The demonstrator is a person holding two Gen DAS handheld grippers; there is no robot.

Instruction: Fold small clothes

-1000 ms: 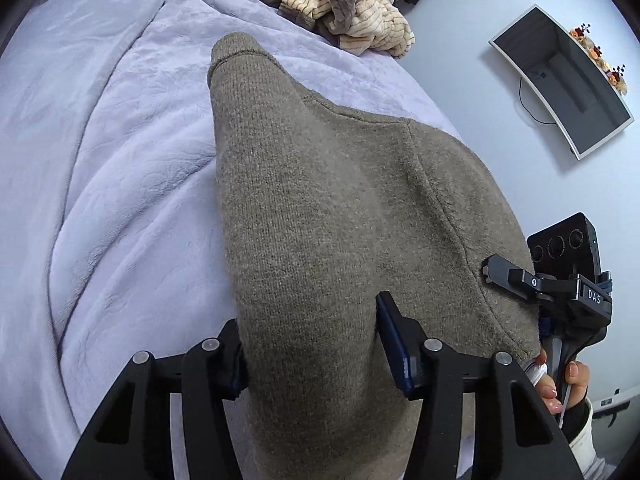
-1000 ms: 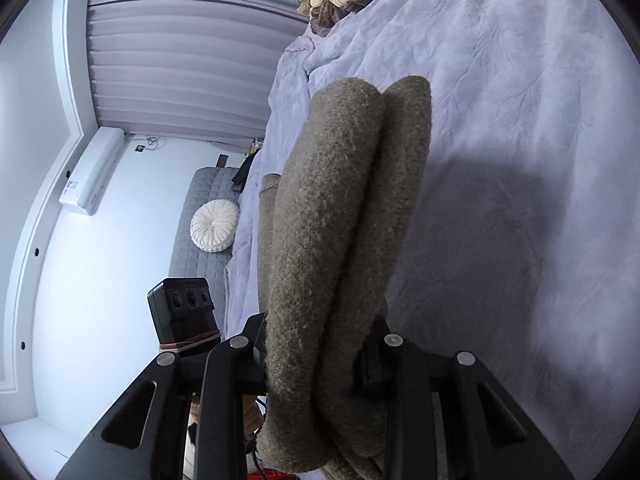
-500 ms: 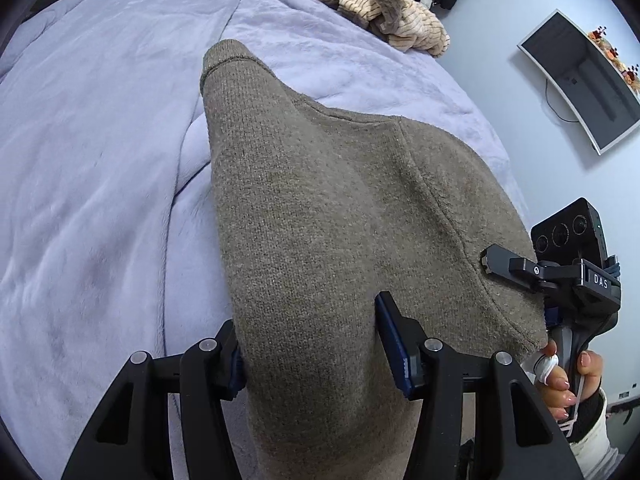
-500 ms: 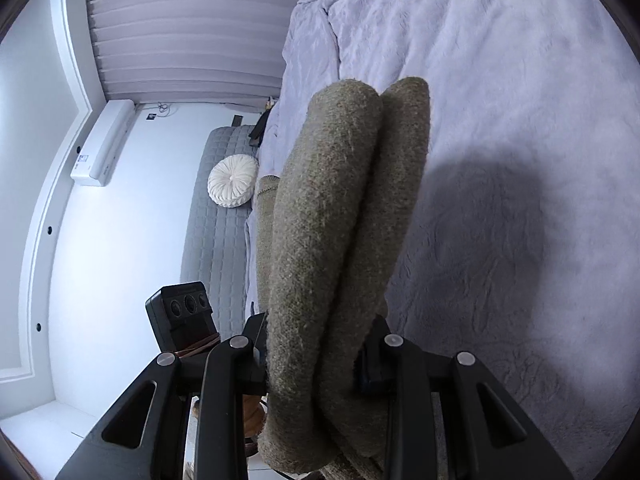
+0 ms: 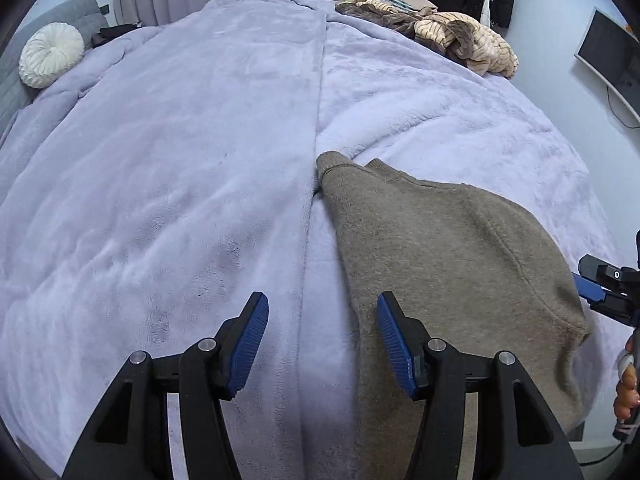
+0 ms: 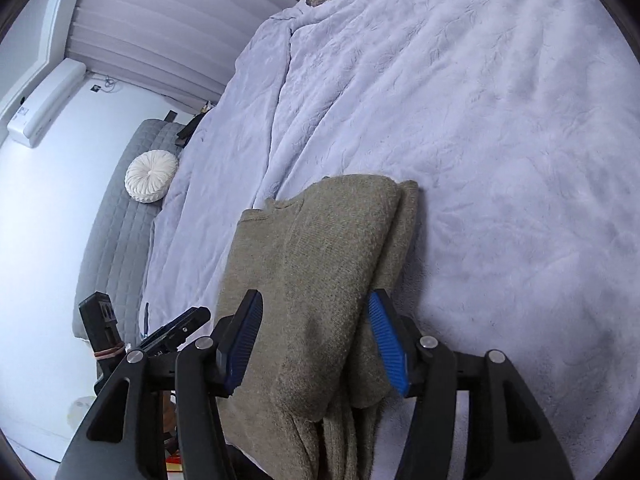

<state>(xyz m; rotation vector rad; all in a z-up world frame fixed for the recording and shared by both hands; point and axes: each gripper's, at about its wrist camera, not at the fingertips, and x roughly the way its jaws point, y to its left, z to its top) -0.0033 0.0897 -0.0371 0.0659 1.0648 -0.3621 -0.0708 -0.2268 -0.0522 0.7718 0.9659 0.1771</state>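
Note:
An olive-brown knitted sweater (image 5: 440, 248) lies folded flat on the lavender bed cover (image 5: 180, 168), near the bed's front edge. My left gripper (image 5: 322, 340) is open and empty, hovering just left of the sweater's left edge. In the right wrist view the sweater (image 6: 320, 264) shows stacked folded layers. My right gripper (image 6: 314, 338) is open with its jaws standing on either side of the sweater's near fold, not clamping it. The right gripper also shows at the right edge of the left wrist view (image 5: 600, 286).
A pile of striped and brown clothes (image 5: 440, 36) lies at the far right of the bed. A round white cushion (image 5: 50, 54) rests on a grey headboard at the far left. A monitor (image 5: 612, 60) hangs on the right wall.
Both grippers held the sweater up off the bed before. It now lies flat on the cover, and both grippers have opened and let go; the left one has moved off its left edge.

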